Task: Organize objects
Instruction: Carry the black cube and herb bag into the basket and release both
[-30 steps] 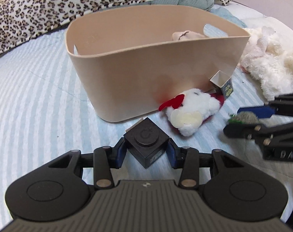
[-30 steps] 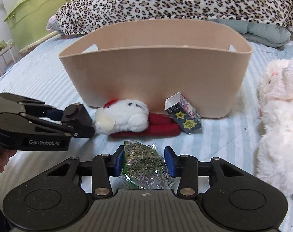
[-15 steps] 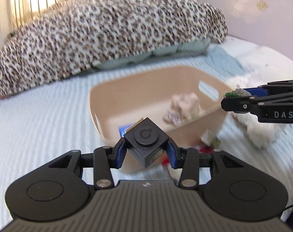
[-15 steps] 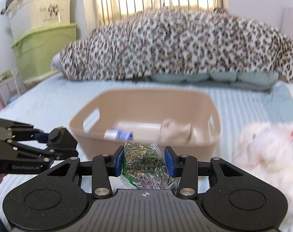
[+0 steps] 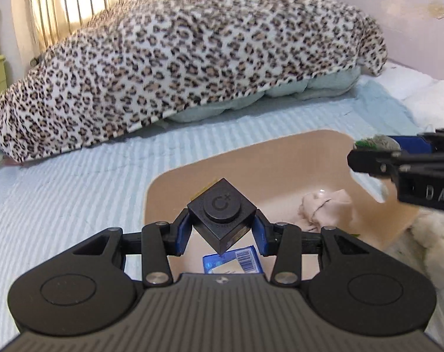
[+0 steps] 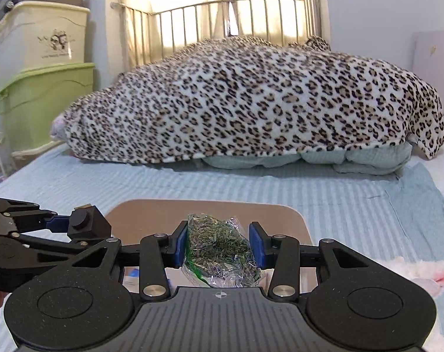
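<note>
My left gripper [image 5: 222, 231] is shut on a black cube [image 5: 222, 217] with a round button on top, held above the left part of the beige bin [image 5: 251, 158]. The cube also shows in the right wrist view [image 6: 88, 224]. My right gripper [image 6: 220, 248] is shut on a clear bag of dried green herbs [image 6: 220, 246], held above the same bin [image 6: 280, 214]. Its tip with the bag shows at the right in the left wrist view [image 5: 374, 143]. In the bin lie a blue box with a barcode [image 5: 236, 261] and a crumpled pink cloth [image 5: 324, 208].
A leopard-print blanket [image 5: 192, 67] is heaped at the head of the blue striped bed [image 5: 60, 193]. A white plush toy [image 5: 433, 234] lies right of the bin. Green and cream storage boxes [image 6: 42, 99] stand left of the bed.
Both grippers have risen from the bed in front of the bin to above its opening, each carrying its object. The plush and small carton in front of the bin are out of view.
</note>
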